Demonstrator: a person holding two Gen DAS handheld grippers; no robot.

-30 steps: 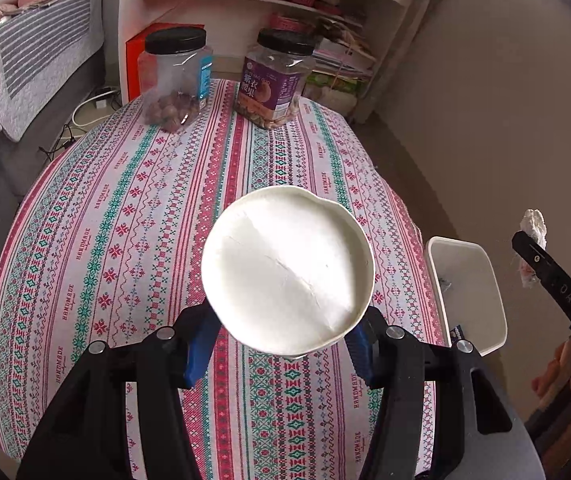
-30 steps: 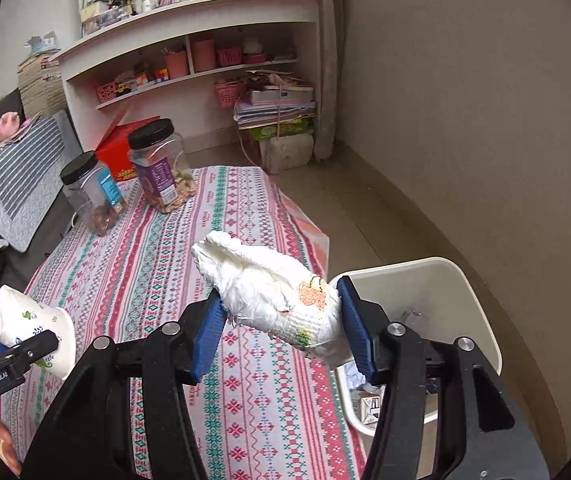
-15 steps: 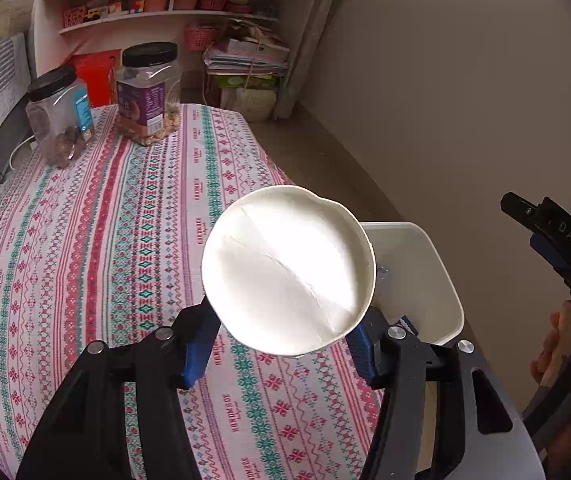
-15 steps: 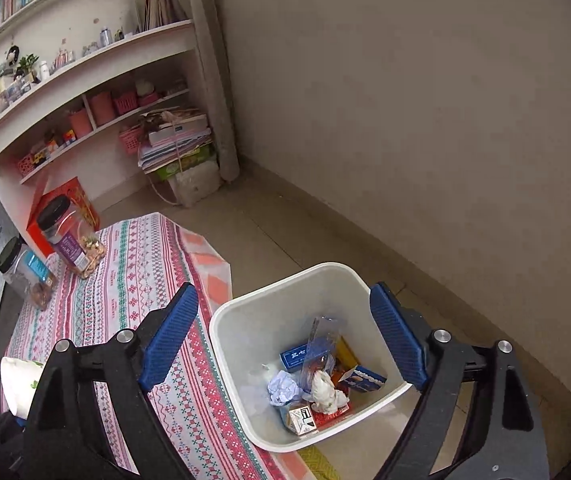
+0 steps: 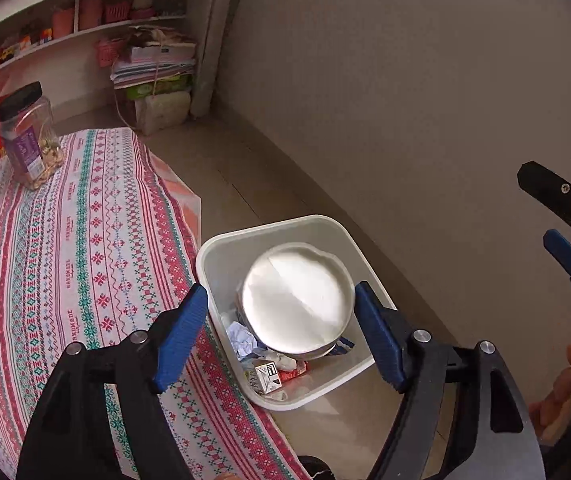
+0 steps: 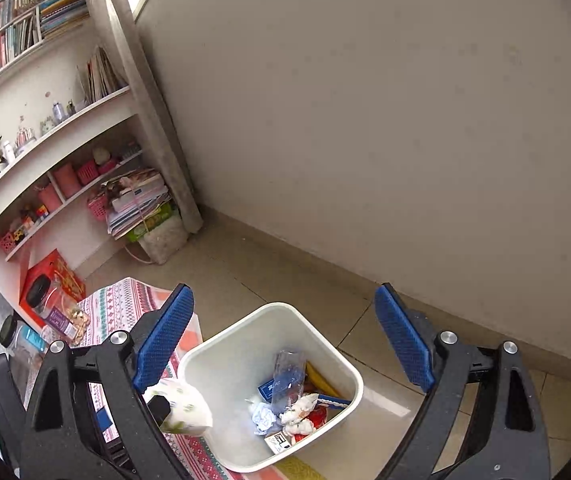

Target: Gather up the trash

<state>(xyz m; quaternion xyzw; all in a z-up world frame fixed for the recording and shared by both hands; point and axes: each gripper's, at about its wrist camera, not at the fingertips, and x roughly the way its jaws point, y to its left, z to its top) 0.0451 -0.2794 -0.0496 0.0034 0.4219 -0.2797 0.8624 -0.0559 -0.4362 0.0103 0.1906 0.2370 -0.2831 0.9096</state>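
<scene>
Beige wall and tiled floor frame a white waste bin [image 5: 281, 228] that stands on the floor just beside the edge of a table under a patterned tablecloth [image 5: 85, 248]. The step in hand reads as dropping the paper cup [image 5: 297, 306] into that bin. To do it well, the left gripper [image 5: 281, 336] should stay centred above the bin's mouth until the cup is fully clear of both pads, and only then draw away, so the falling cup cannot clip the rim and bounce onto the floor. Its jaws are opening now; the cup sits between and just ahead of the blue pads, touching neither as far as I can see, its white base facing the camera over the rubbish in the bin. From the right wrist camera the cup hangs at the bin's near rim. The right gripper [image 6: 285, 340] is spread wide and holds nothing; the bin lies below and ahead, between its pads.
</scene>
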